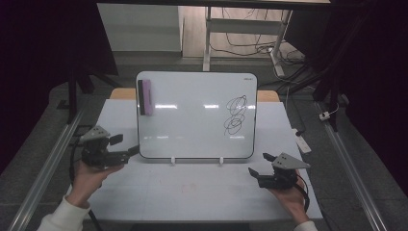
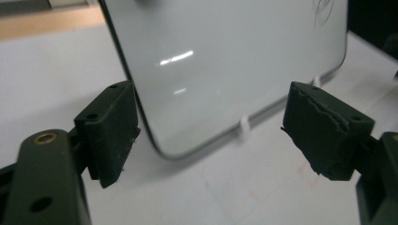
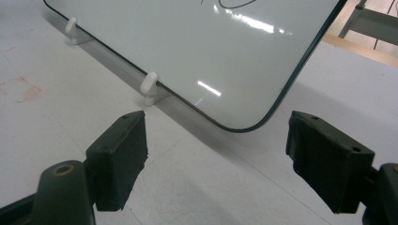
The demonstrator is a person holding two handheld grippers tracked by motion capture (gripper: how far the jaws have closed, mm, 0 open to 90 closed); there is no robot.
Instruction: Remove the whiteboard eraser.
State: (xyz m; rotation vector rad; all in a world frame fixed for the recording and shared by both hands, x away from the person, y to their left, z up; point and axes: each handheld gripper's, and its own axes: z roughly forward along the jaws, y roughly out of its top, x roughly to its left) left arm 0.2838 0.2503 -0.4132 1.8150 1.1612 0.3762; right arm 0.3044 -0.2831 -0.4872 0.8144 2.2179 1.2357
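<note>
The whiteboard stands propped on two white clips mid-table, tilted back so its black scribble and the purple eraser stuck at its top-left corner face the person. The left gripper hovers at the board's lower-left corner, jaws spread and empty, seemingly bound for that eraser; the right gripper waits wide open and empty near the lower-right corner.

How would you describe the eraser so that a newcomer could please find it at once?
Find the white rounded-corner whiteboard propped upright on the white table. At its top left corner sits the lilac block eraser with a black back, stuck upright to the board; the black scribble lies on the opposite side.
</note>
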